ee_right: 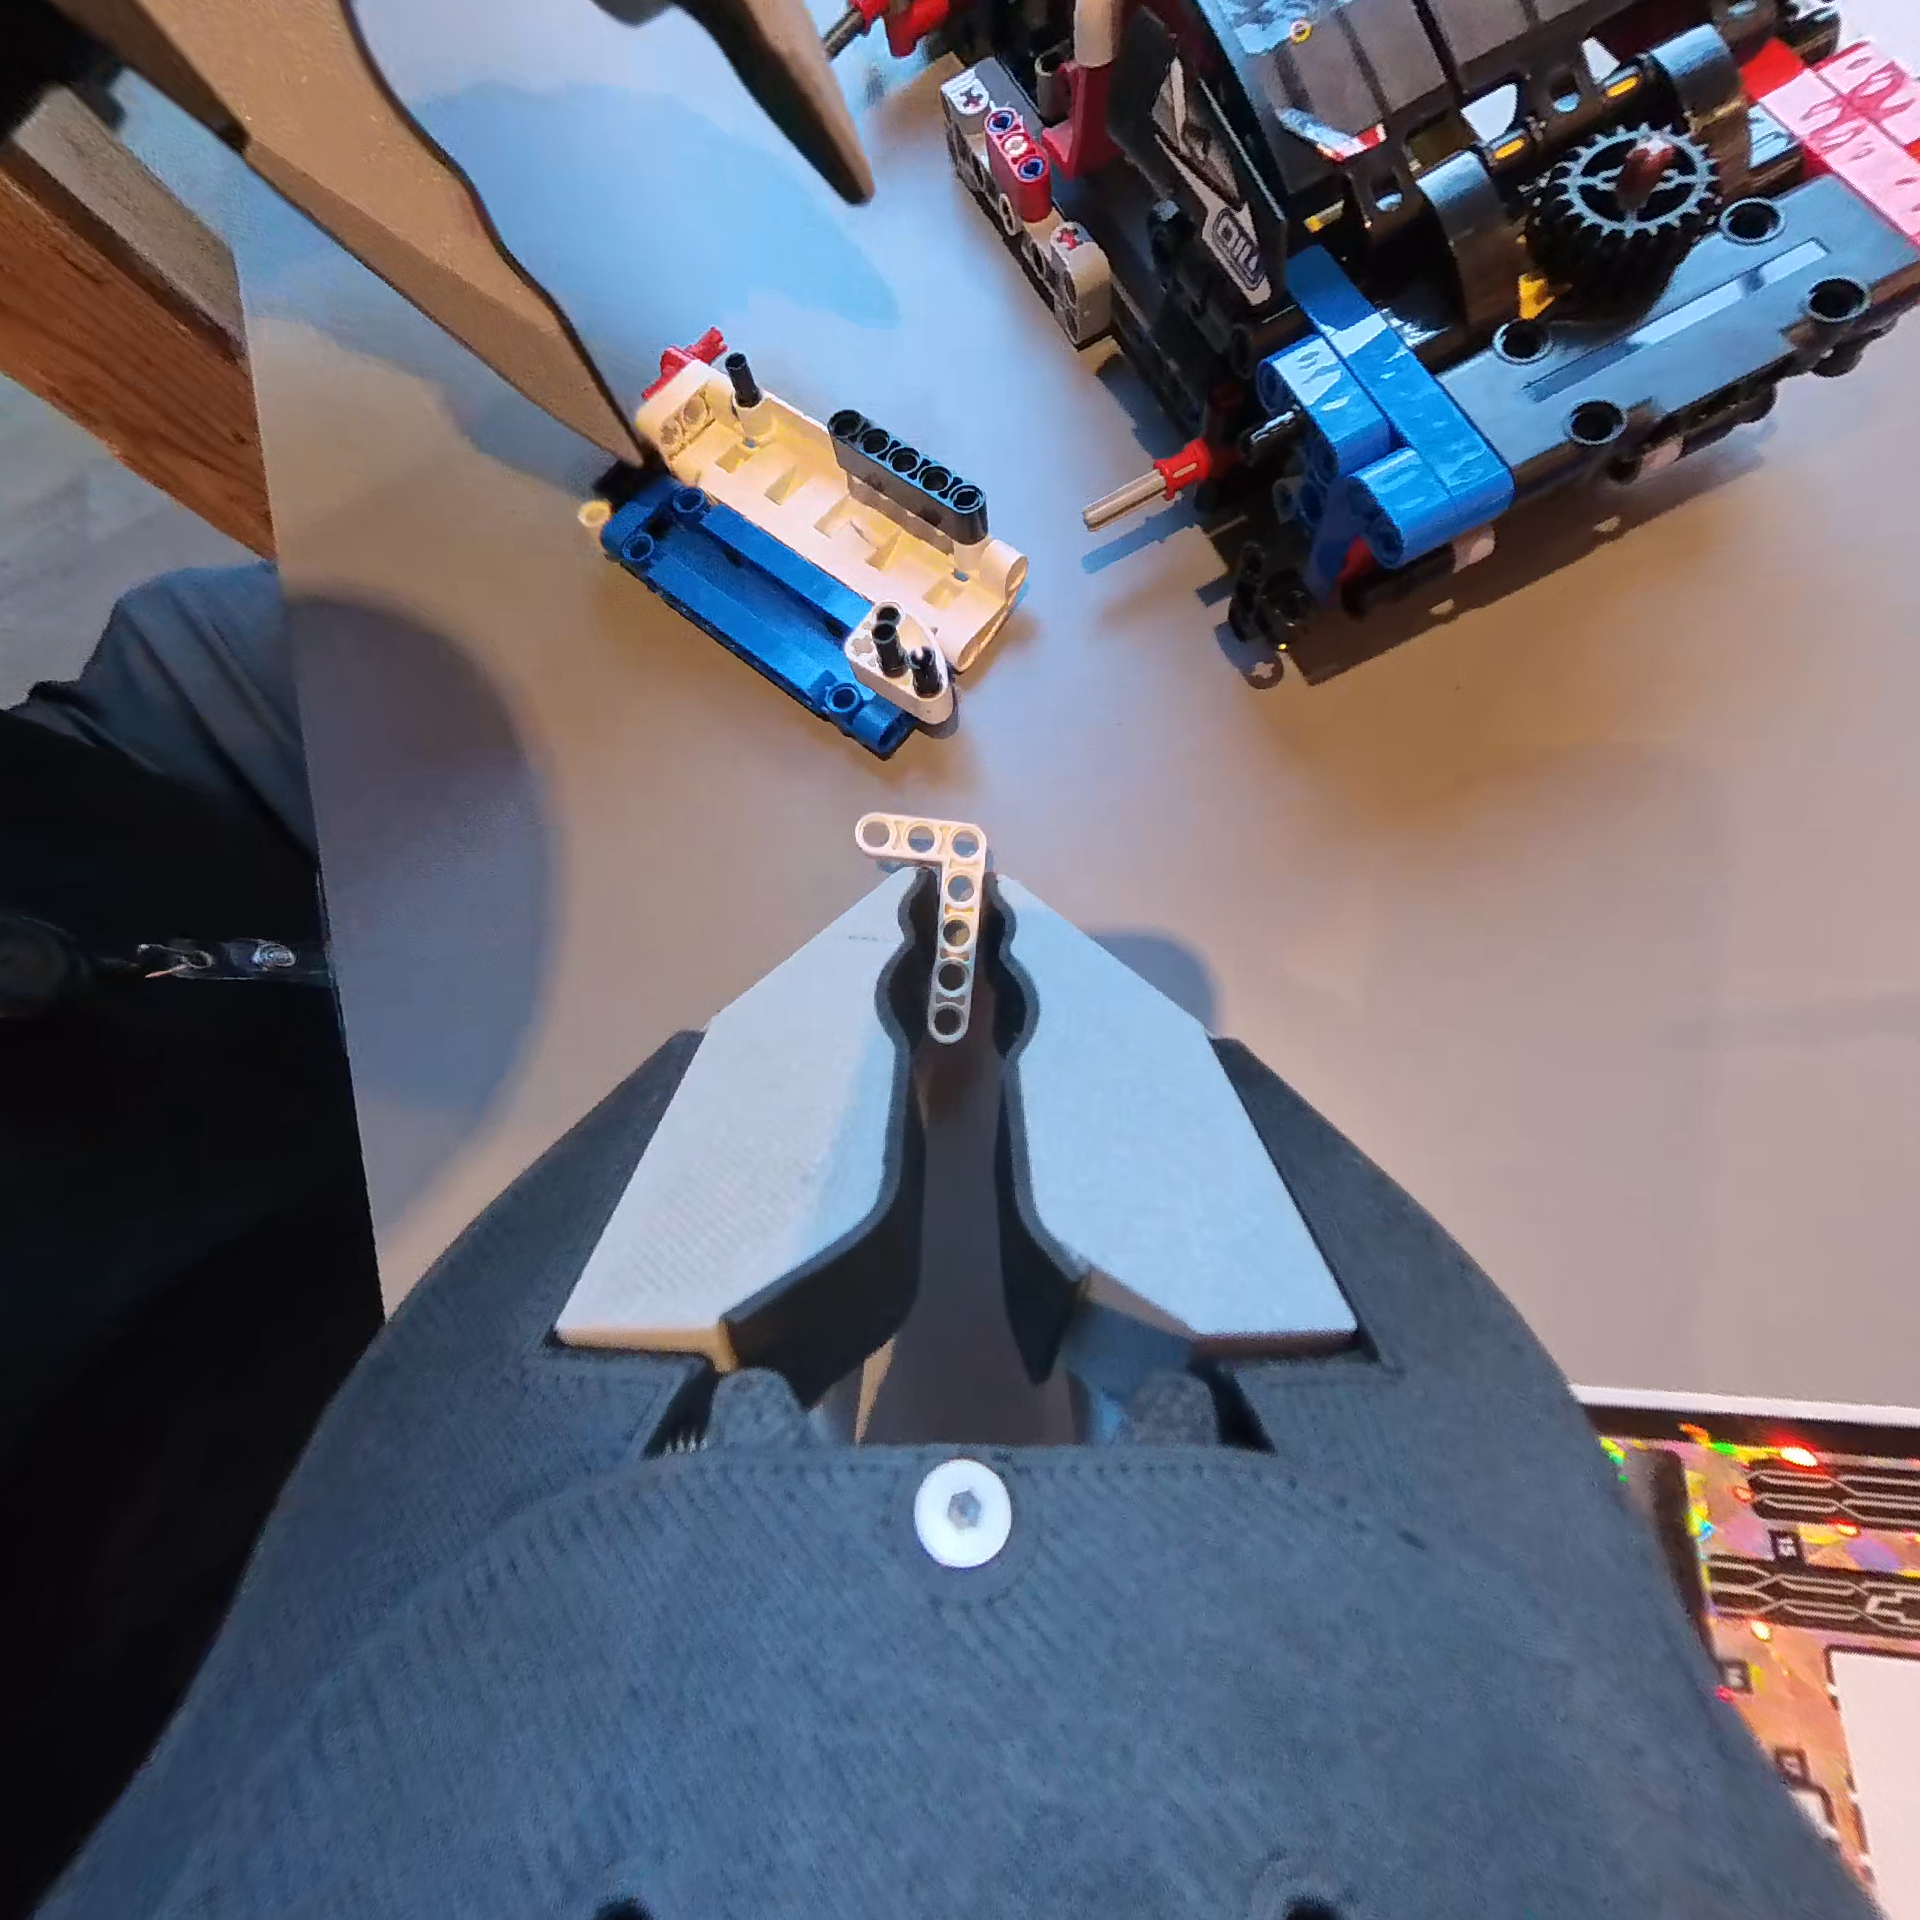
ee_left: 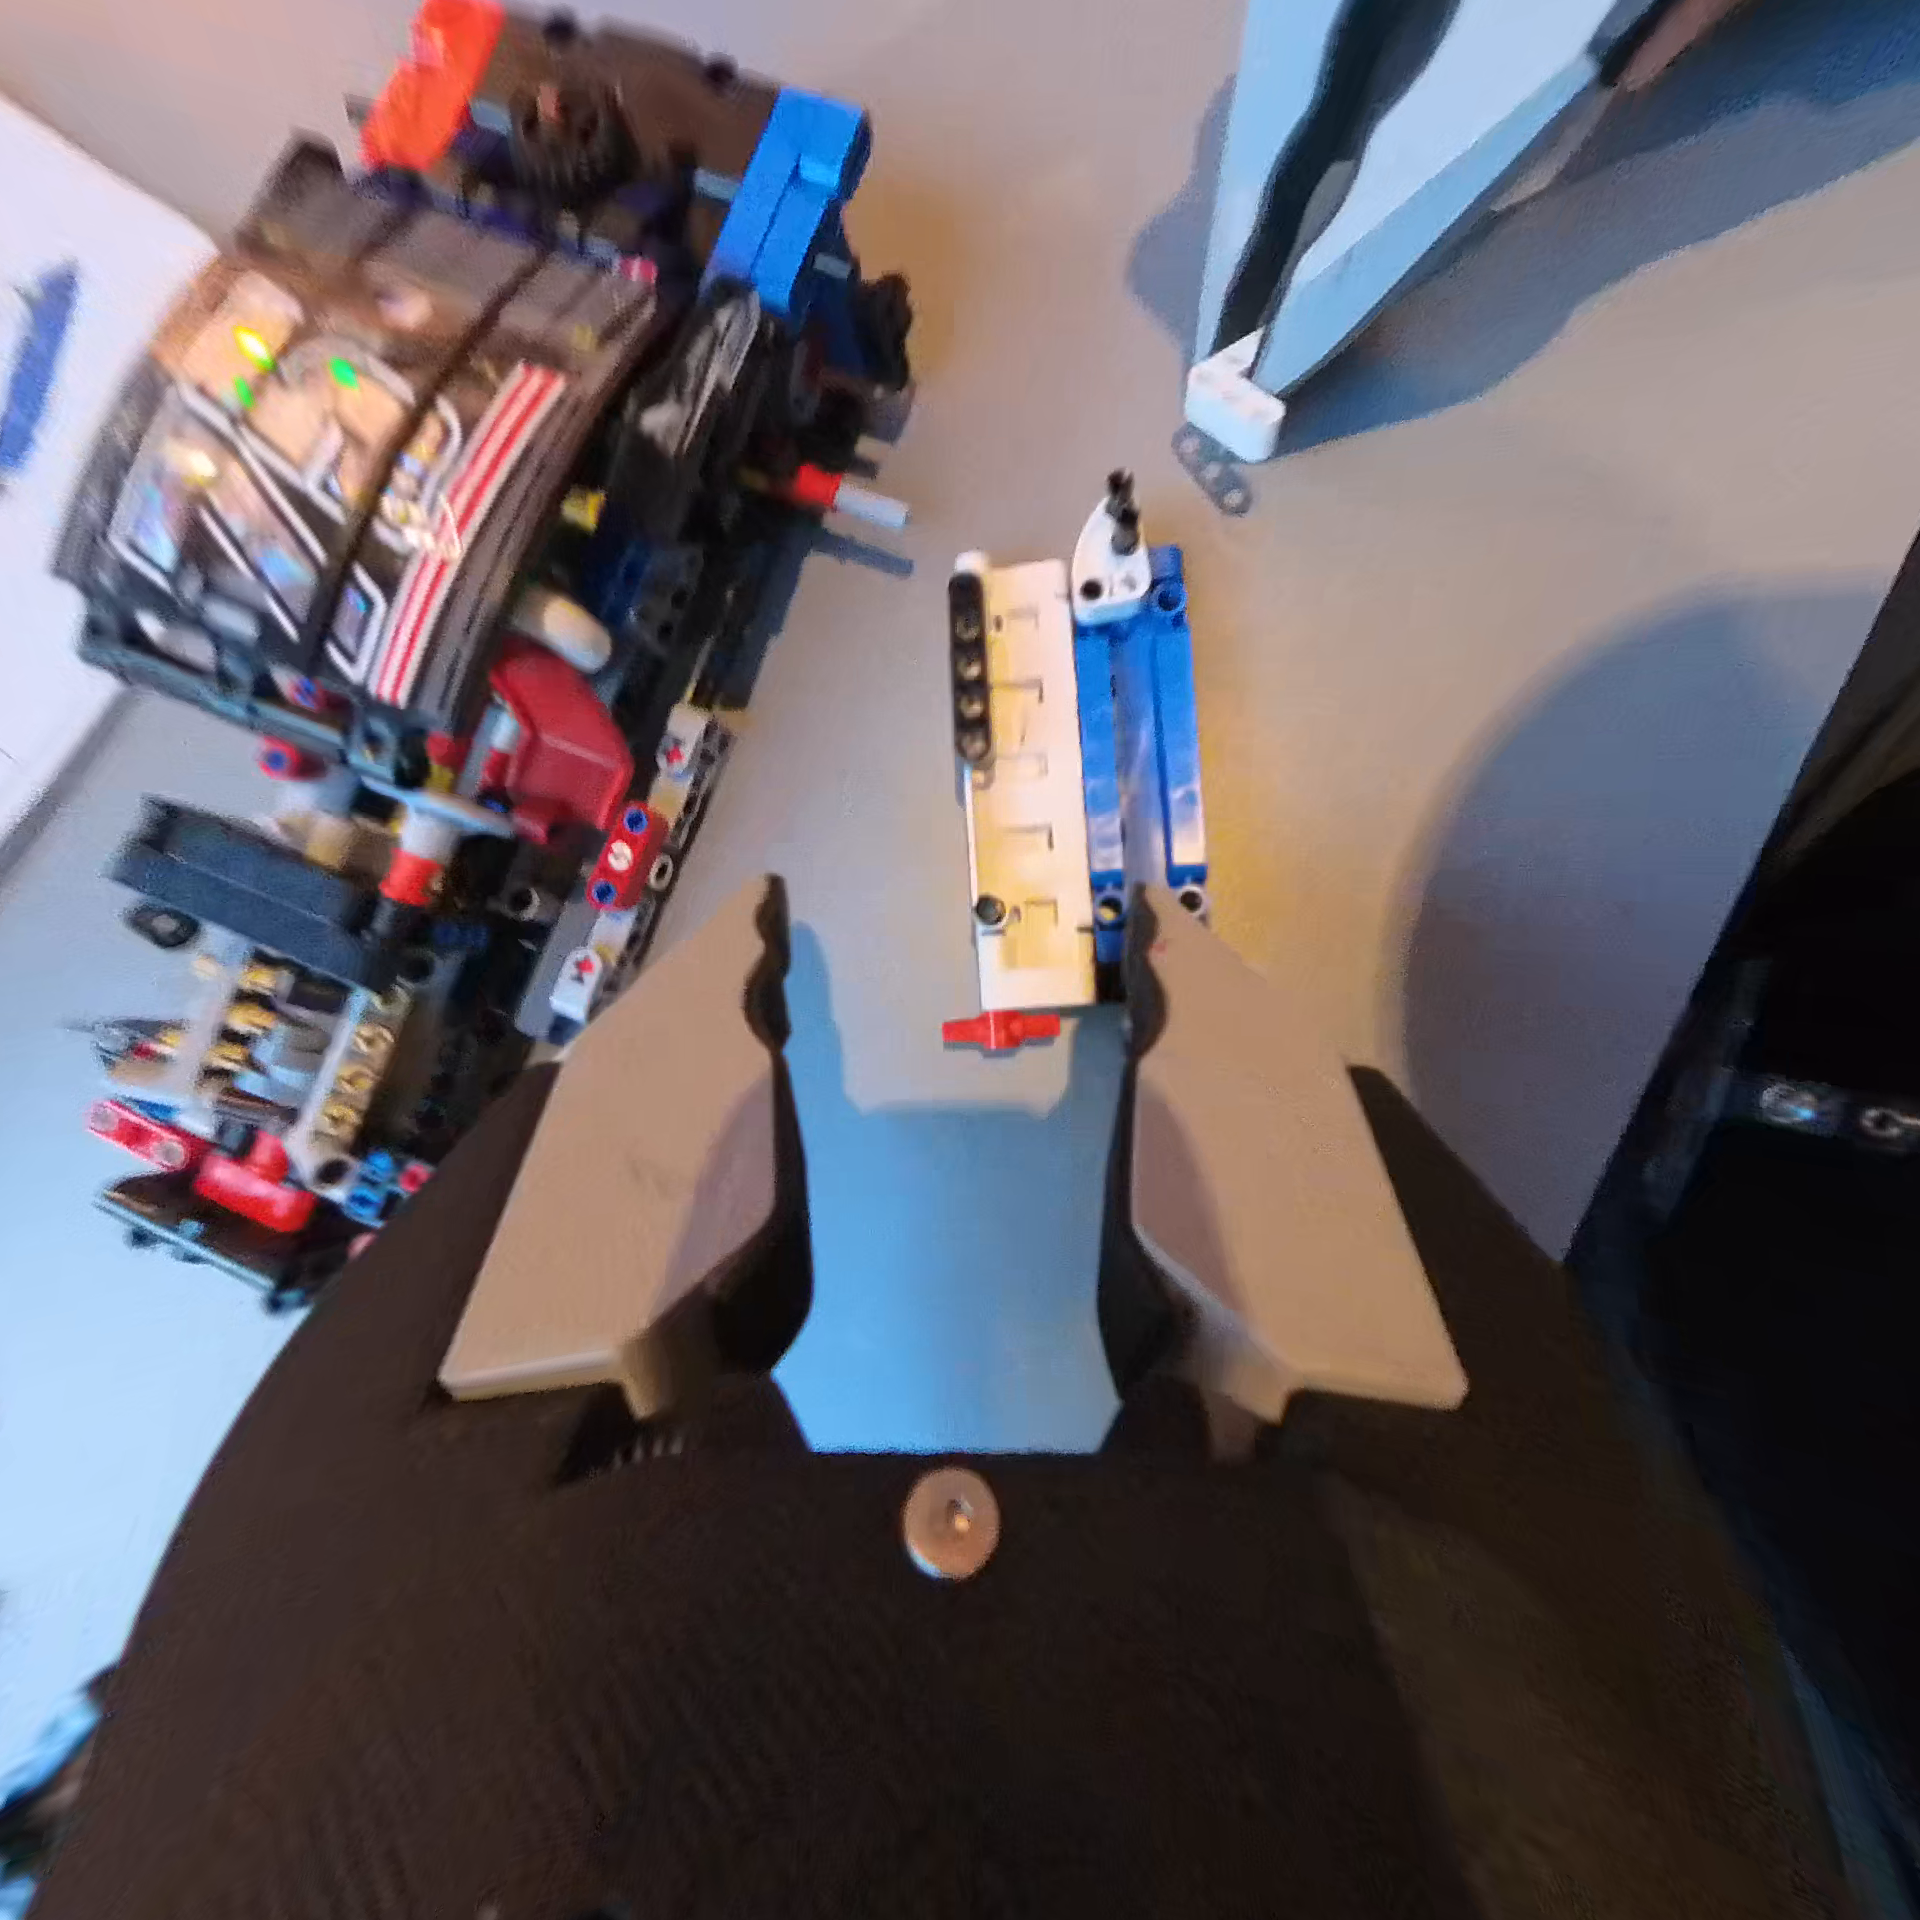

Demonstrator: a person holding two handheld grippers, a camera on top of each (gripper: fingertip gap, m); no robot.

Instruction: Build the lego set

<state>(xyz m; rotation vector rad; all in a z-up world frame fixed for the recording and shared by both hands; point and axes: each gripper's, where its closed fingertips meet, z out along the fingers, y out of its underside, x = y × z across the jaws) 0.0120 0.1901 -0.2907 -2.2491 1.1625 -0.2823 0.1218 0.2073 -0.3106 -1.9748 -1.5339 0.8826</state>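
Observation:
A small sub-assembly [ee_left: 1070,769] of a white panel, a blue panel and a black beam lies on the grey table, and also shows in the right wrist view [ee_right: 810,561]. My left gripper [ee_left: 956,914] is open around its near end, and its right fingertip [ee_left: 1148,925] touches the blue panel. It shows in the right wrist view [ee_right: 738,322] too. My right gripper [ee_right: 951,883] is shut on a white L-shaped beam [ee_right: 951,925], held above the table just short of the sub-assembly. The big black, blue and red model [ee_left: 416,571] stands beside it [ee_right: 1455,260].
The right gripper's fingers [ee_left: 1351,208] reach in from the far side in the left wrist view. A shiny sticker sheet [ee_right: 1766,1579] lies at the near right. A person's dark clothing [ee_right: 156,1039] sits past the table's left edge. White paper [ee_left: 52,468] lies behind the model.

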